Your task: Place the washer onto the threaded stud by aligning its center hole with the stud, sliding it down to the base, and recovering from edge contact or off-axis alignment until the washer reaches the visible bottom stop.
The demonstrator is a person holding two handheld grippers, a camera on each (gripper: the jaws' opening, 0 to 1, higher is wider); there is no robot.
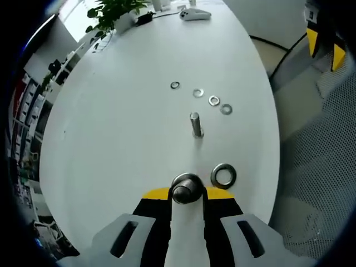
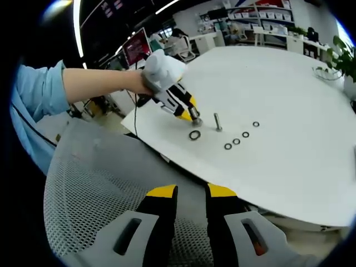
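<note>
A short threaded stud point(image 1: 195, 125) stands upright in the middle of the white table point(image 1: 111, 139). My left gripper point(image 1: 186, 192) is just short of the stud. Its yellow-tipped jaws are shut on a round metal piece that looks like a washer point(image 1: 186, 187), held above the table. A large washer point(image 1: 223, 175) lies flat to the right of the jaws. In the right gripper view, a gloved hand holds the left gripper point(image 2: 193, 115) beside the stud point(image 2: 217, 122) and the large washer point(image 2: 194, 135). My right gripper point(image 2: 192, 194) hangs over a mesh chair, narrowly open and holding nothing.
Several small washers point(image 1: 214, 100) lie in a row beyond the stud. A potted plant point(image 1: 114, 14) and a white object point(image 1: 194, 14) sit at the far edge. A grey mesh chair point(image 2: 100, 189) stands against the near table edge. A blue sleeve point(image 2: 33, 94) reaches in from the left.
</note>
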